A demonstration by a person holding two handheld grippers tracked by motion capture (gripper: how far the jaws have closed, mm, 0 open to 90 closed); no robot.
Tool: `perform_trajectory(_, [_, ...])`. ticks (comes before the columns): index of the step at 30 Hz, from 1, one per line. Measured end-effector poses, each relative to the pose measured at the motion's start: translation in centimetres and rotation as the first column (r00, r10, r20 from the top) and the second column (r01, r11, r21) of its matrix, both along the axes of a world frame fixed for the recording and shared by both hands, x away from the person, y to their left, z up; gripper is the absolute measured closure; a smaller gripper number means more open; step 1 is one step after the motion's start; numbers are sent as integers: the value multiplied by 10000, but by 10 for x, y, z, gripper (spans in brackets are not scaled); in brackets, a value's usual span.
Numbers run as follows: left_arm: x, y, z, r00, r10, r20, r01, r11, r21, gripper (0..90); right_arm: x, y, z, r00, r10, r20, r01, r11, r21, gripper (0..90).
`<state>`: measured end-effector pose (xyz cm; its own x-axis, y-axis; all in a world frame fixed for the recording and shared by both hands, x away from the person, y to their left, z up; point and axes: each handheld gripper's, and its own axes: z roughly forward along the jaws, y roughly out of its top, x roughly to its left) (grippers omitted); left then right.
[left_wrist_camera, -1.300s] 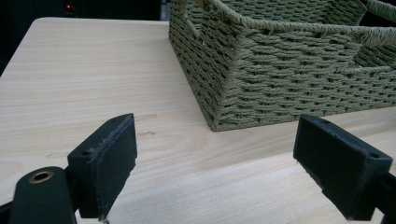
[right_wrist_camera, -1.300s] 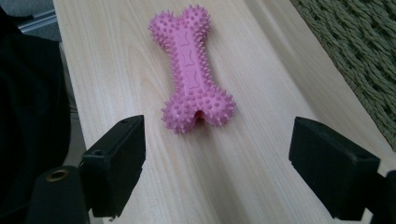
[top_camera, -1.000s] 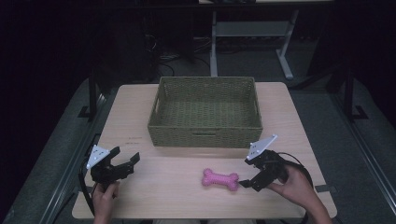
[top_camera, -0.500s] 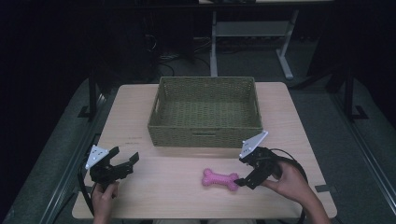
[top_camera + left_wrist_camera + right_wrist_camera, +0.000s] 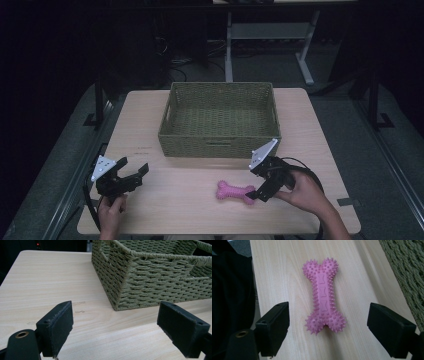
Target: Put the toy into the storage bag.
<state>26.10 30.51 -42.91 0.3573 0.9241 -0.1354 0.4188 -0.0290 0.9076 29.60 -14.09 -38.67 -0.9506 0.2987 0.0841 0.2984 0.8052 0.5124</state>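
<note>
Two tongs work over one wooden table (image 5: 190,200), which carries one pink bone toy (image 5: 236,191) and one woven green basket (image 5: 220,120). The right gripper (image 5: 256,194) is held in the person's right hand (image 5: 306,194) at the near right of the table, its jaws spread wide and holding nothing. In the right gripper view the single spiked bone toy (image 5: 323,295) lies flat on the wood directly ahead of those jaws, lengthwise along their line of sight, with its nearer knobbed end sitting between the two black pads but touching neither; a strip of basket weave (image 5: 407,272) runs past the right-hand jaw, a little apart from the toy. In the high view the toy's right end lies just beside the jaw tips. The left gripper (image 5: 134,172) is held in the left hand (image 5: 111,212) at the near left edge, also gaping wide and empty. In the left gripper view the basket's (image 5: 155,277) near corner stands ahead of the jaws and toward the right one, with bare tabletop (image 5: 50,285) between and ahead of the pads. The toy is well apart from the left gripper.
</note>
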Motion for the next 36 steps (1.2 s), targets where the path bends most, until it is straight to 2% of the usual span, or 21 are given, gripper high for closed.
perform_trajectory(11, [-1,1,1,10000,59,25,-58,10000,-34,130,3,11,0,9996,291,-6,-291,9995,-148,177])
perform_trajectory(36, [-1,1,1,10000,54,22,-54,10000,-67,130,9,29,-11,9974,652,-322,-670,9961,-567,179])
